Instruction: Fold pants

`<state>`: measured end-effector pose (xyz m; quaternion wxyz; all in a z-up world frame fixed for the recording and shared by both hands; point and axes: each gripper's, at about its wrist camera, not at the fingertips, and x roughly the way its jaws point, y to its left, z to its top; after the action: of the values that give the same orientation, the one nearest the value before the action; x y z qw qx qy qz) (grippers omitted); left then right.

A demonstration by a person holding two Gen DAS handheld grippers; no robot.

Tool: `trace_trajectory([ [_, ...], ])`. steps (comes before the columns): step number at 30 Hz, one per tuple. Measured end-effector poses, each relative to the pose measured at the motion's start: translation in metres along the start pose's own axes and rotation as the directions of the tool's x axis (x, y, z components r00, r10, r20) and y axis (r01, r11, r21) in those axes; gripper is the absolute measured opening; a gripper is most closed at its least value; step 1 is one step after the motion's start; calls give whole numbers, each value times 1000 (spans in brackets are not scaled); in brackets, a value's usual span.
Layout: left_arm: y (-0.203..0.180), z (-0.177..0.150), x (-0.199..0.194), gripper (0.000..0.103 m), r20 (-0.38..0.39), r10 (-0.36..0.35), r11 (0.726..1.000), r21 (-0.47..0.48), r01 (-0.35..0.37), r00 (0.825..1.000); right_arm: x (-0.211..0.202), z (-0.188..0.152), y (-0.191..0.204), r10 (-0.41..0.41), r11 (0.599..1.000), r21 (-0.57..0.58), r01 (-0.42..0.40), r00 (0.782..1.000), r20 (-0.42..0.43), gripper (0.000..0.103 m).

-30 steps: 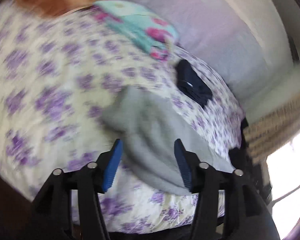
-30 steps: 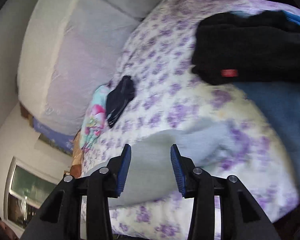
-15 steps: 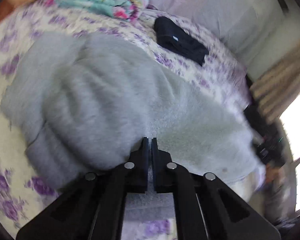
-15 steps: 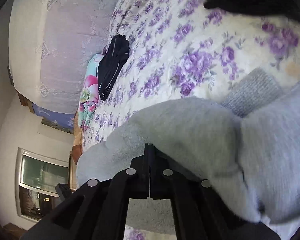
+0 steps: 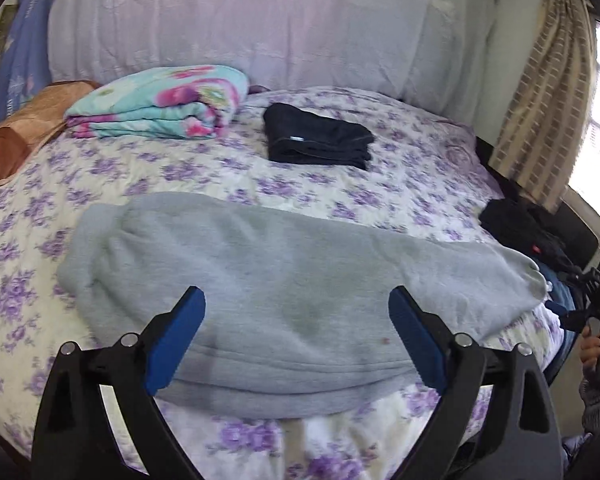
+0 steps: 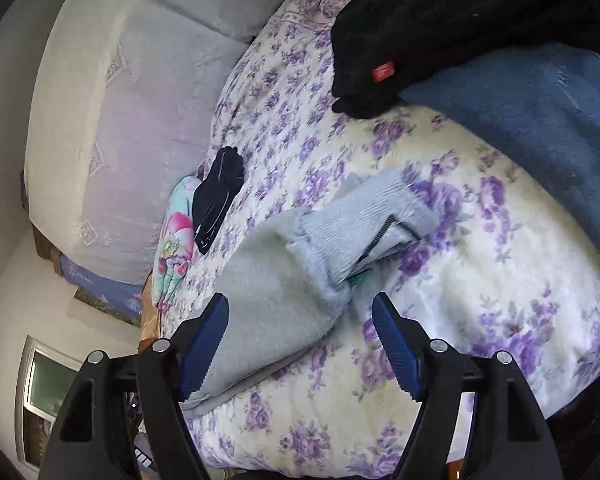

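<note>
Grey fleece pants (image 5: 268,280) lie folded lengthwise across the near side of the bed, legs running left to right. My left gripper (image 5: 296,336) is open and empty, just above their near edge. In the right wrist view the pants' ribbed waistband end (image 6: 364,220) lies on the floral sheet, and my right gripper (image 6: 300,344) is open and empty just in front of it. The right gripper also shows in the left wrist view (image 5: 592,300) at the far right edge, held by a hand.
The bed has a purple floral sheet (image 5: 400,184). A folded black garment (image 5: 316,140) and a folded teal floral blanket (image 5: 160,104) lie near the headboard. A black garment (image 6: 440,28) and a blue one (image 6: 532,120) lie at the right. A curtain (image 5: 540,112) hangs on the right.
Both grippers were shut on the grey pants half a second ago. Both have opened, let go and drawn back. The pants now lie flat on the bed.
</note>
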<state>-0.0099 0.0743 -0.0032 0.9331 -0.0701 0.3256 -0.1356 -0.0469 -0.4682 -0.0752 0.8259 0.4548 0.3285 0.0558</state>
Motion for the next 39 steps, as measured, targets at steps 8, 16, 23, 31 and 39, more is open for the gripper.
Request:
trace_trajectory([
  [8, -23, -7, 44, 91, -102, -80, 995, -61, 74, 992, 48, 8, -12, 40, 998, 42, -40, 999, -2, 75],
  [16, -51, 5, 53, 91, -101, -181, 983, -57, 176, 978, 64, 11, 1, -22, 998, -60, 29, 993, 118, 45],
  [23, -118, 23, 76, 91, -91, -146, 986, 65, 153, 985, 57, 15, 8, -19, 998, -60, 27, 990, 136, 38],
  [31, -141, -9, 162, 94, -172, 179, 967, 211, -141, 969, 53, 12, 11, 8, 998, -57, -1, 990, 138, 38],
  [39, -117, -24, 138, 94, -198, 104, 983, 170, -70, 975, 55, 12, 12, -15, 997, -75, 25, 991, 132, 39],
])
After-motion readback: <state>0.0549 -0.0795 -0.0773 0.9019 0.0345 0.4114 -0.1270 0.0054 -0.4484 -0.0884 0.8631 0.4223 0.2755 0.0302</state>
